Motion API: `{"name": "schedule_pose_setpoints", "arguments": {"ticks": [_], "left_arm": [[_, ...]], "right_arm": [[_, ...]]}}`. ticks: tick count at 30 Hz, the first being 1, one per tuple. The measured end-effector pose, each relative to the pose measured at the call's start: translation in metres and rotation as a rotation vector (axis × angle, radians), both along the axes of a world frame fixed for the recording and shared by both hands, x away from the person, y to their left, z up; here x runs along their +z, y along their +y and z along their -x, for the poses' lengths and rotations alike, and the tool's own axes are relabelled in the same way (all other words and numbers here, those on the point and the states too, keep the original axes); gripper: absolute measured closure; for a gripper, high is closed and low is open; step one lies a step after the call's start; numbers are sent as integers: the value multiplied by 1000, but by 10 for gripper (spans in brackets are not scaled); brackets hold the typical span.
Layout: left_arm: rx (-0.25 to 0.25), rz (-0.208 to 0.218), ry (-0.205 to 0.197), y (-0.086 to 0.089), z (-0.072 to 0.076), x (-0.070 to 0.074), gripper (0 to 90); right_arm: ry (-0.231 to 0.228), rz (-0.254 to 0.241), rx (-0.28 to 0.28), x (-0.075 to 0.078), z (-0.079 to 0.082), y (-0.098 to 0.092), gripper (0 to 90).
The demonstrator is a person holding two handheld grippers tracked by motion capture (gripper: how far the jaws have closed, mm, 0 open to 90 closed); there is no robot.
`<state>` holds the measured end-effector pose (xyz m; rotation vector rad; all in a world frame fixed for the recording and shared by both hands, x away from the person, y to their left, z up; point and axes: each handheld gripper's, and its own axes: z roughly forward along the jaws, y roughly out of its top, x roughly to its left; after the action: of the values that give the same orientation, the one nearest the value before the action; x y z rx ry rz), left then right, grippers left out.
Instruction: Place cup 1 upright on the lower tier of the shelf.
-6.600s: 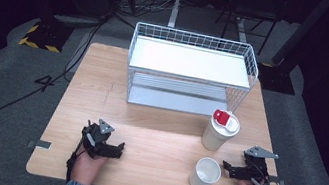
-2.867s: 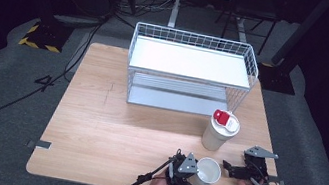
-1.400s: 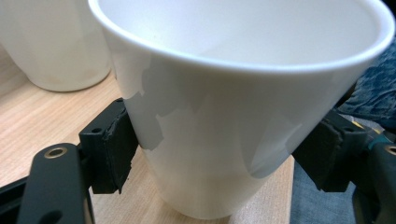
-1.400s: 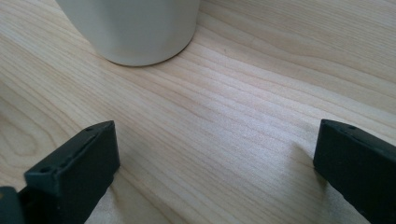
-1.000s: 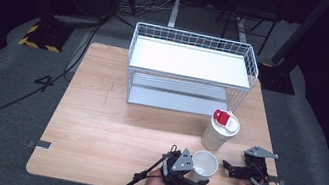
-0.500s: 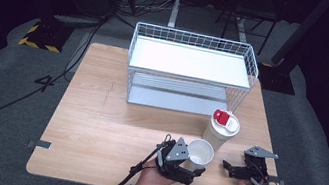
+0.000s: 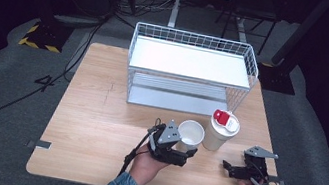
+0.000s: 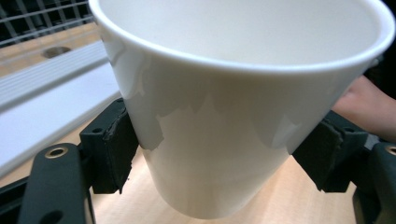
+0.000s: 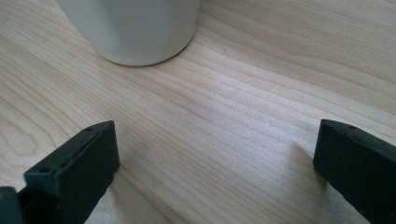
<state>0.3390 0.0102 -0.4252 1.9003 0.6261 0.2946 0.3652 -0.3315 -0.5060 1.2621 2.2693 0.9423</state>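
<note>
Left gripper: your left gripper (image 7: pixel 182 152) sits just right of the tabletop's middle, its jaws pressed on both sides of the open white cup (image 7: pixel 190 133).
Left gripper view: up close the cup (image 8: pixel 243 102) fills the space between the two pads, one on each wall, its base above the wood; the high view cannot settle that.
Right gripper: your right gripper (image 7: pixel 231 168) rests at about 4 o'clock on the tabletop (image 7: pixel 91 126), jaws spread wide with nothing between them.
Right gripper view: bare wood lies between the jaws, with a white cup base (image 9: pixel 135 30) at 11 o'clock.
Lidded cup: the cup with the red-tabbed lid (image 7: pixel 220 130) stands just beside the open cup, toward 3 o'clock.
Wire rack: the white wire rack (image 7: pixel 191 71) stands at 12 o'clock, behind both cups.
</note>
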Motion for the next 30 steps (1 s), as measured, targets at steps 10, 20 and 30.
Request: {"name": "schedule_pose_setpoints", "arguments": {"ticks": [10,20,30], "left_arm": [[101,7,-10,18,-29,7,226],[213,17,10,28,-58,0,226],[313,-38,4,32,-88,-5,226]], "right_arm": [[-2,2,0,0,0,0,4],[-2,2,-1,0,0,0,5],[-1,1,-3,0,0,0,5]]}}
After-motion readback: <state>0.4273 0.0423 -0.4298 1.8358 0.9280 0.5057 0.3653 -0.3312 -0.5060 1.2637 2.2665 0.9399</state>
